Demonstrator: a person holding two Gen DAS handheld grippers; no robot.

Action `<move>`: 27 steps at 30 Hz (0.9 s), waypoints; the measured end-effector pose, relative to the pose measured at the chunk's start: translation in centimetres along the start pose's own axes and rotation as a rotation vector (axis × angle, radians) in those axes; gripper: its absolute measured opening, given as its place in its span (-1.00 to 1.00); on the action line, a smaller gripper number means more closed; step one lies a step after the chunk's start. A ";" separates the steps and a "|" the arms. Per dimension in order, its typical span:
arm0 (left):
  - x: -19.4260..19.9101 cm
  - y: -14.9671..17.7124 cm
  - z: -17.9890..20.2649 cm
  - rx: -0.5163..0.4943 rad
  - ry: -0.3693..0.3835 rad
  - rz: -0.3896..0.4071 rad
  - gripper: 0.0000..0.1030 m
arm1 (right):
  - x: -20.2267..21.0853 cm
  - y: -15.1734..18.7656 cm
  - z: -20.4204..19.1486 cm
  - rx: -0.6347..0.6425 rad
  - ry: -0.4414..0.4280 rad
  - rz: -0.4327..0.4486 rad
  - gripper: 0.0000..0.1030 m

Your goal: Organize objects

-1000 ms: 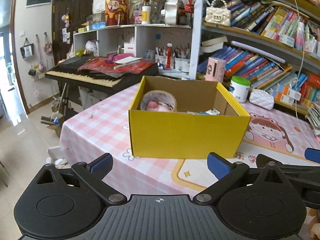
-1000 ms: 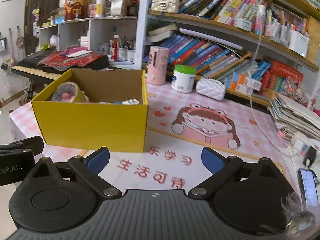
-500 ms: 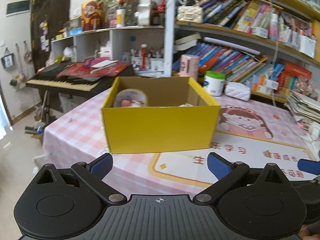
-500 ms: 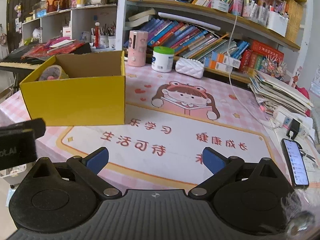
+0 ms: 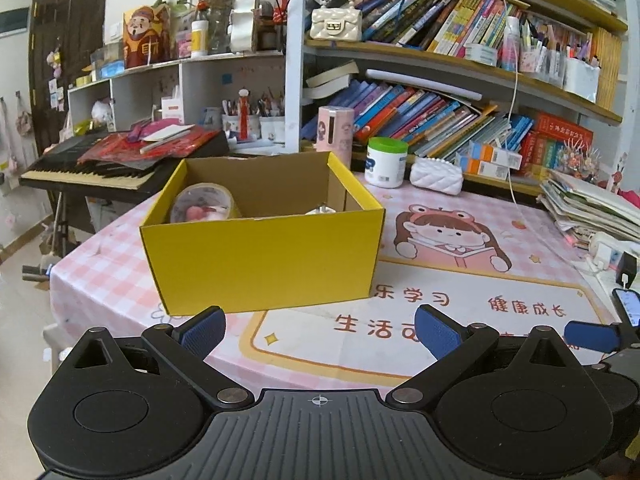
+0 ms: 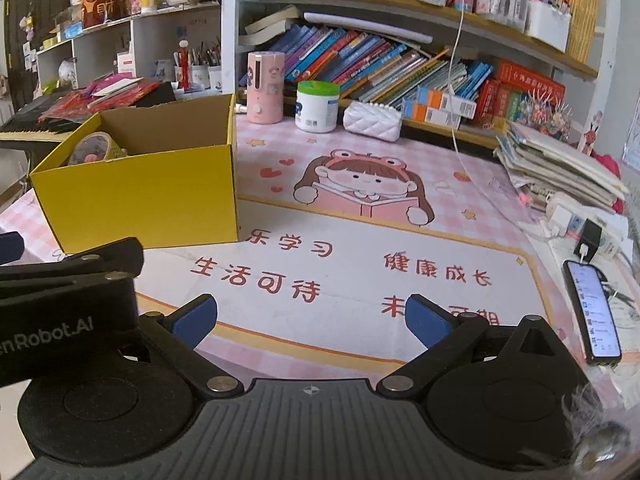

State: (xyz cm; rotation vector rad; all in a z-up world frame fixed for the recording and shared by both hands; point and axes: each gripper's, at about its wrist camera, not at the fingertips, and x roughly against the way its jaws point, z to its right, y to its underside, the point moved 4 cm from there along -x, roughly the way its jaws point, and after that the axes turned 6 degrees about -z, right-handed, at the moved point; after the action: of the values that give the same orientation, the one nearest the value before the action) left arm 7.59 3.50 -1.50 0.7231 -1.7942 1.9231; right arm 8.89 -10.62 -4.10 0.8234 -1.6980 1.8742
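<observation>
Both tongs, left [image 5: 318, 330] and right [image 6: 310, 318], gape wide, empty. Box [image 5: 260, 256]: light, stiff cardboard; judged best gripped at rim.

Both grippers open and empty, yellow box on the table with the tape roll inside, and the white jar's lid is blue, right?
Not quite: the white jar has a green lid, clear in the right wrist view. The rest holds: left gripper and right gripper have jaws apart, empty; the tape roll is in the yellow box.
</observation>
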 end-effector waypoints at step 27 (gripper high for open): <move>-0.6 0.0 0.3 0.010 0.013 -0.064 1.00 | -0.2 -0.1 0.4 0.000 0.053 -0.011 1.00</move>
State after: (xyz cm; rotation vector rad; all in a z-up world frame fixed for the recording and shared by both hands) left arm 8.08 3.18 -1.89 0.7605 -1.7336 1.8920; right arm 9.11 -11.02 -4.13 0.7743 -1.6578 1.8719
